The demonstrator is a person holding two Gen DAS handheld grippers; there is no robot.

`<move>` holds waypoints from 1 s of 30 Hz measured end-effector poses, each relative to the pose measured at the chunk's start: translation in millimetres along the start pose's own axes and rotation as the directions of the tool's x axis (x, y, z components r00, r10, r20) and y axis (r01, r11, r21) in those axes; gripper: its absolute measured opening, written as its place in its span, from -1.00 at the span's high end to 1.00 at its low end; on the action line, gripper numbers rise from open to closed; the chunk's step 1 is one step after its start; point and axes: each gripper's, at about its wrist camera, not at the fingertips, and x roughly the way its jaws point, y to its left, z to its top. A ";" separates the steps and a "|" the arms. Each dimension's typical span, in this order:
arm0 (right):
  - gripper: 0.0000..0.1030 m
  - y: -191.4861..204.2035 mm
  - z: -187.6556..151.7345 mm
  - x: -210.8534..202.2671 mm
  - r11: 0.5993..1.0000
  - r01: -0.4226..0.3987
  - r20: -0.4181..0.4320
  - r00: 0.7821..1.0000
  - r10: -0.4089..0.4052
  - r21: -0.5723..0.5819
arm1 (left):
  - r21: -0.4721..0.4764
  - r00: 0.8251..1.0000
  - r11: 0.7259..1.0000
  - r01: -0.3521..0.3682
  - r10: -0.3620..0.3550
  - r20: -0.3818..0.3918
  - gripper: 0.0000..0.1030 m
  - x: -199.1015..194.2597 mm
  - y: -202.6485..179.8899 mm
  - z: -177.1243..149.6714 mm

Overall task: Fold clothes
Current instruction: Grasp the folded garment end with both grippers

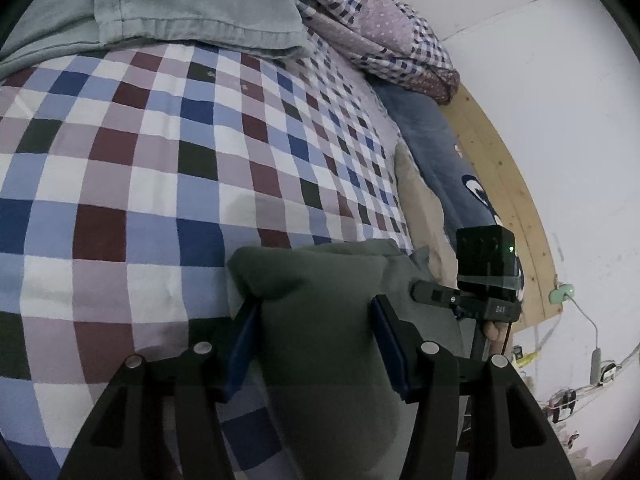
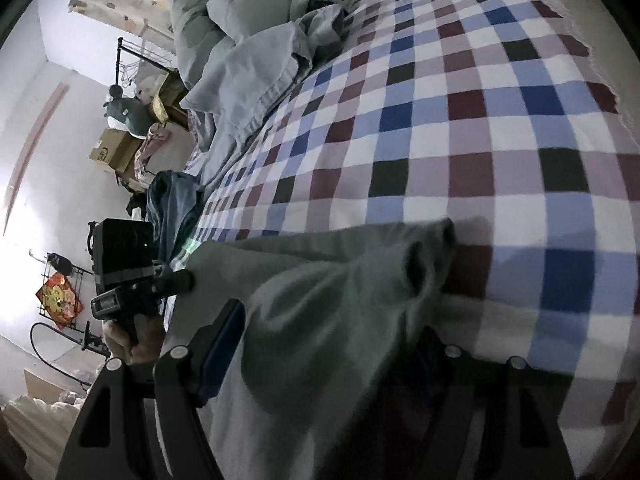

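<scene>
1. Two hand-held grippers work on one grey-green garment point(image 1: 320, 320) that lies on the checked bedsheet point(image 1: 160, 160) of a bed.
2. In the left wrist view, the left hand-held gripper point(image 1: 316, 336) sits at 6 o'clock, its blue-padded fingers point(image 1: 244, 344) set on either side of a bunched fold of the garment. The cloth fills the gap and both pads press against it, so this gripper is clamped on the garment.
3. At 4 o'clock in that view, the right hand-held gripper's black body is held by a hand point(image 1: 494, 330) just beside the garment's edge.
4. At 12 o'clock a pale grey-blue cloth point(image 1: 192, 4) rests on the sheet, well apart from the garment; a checked quilt point(image 1: 380, 32) is heaped at 1 o'clock, near a wooden board point(image 1: 516, 184) against the wall.
5. In the right wrist view, the garment point(image 2: 320, 320) spreads from 6 o'clock over the right hand-held gripper point(image 2: 332, 344). One blue pad point(image 2: 220, 348) shows at 7 o'clock; the other finger is covered by cloth, so I cannot tell how its jaws stand, though it looks to be gripping the fabric.
6. At 8 o'clock there, a hand point(image 2: 136, 340) holds the left tool.
7. Rumpled grey-blue bedding point(image 2: 248, 40) lies at 11 o'clock.
</scene>
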 end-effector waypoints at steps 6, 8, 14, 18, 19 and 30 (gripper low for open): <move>-0.49 -4.7 -2.6 -4.2 1.000 -0.030 0.015 0.999 0.030 -0.004 | -0.009 1.000 1.000 0.005 -0.005 -0.012 -0.16 -1.5 1.0 0.4; -0.49 -6.3 -3.5 -6.0 0.999 -0.038 0.021 0.999 0.038 -0.003 | -0.012 1.000 1.000 0.008 -0.008 -0.018 -0.16 -2.1 0.9 0.9; -0.49 -5.4 -3.4 -5.1 1.000 -0.025 0.019 1.000 0.025 -0.017 | -0.025 1.000 1.000 -0.002 0.001 -0.021 -0.16 -2.1 -0.9 2.0; -0.49 -4.2 -2.4 -3.3 1.000 -0.015 0.016 1.000 0.016 -0.023 | -0.012 1.000 1.000 -0.011 0.011 -0.020 -0.22 4.4 -5.7 2.4; -0.49 -3.9 -2.1 -2.8 1.000 -0.014 0.015 1.000 0.014 -0.024 | -0.014 1.000 1.000 -0.007 0.007 -0.019 -0.26 5.1 -5.9 2.6; -0.49 0.4 -3.1 -4.7 1.000 -0.002 0.026 1.000 0.003 -0.031 | -0.035 1.000 0.999 0.017 -0.017 -0.008 -0.29 8.0 -4.0 6.1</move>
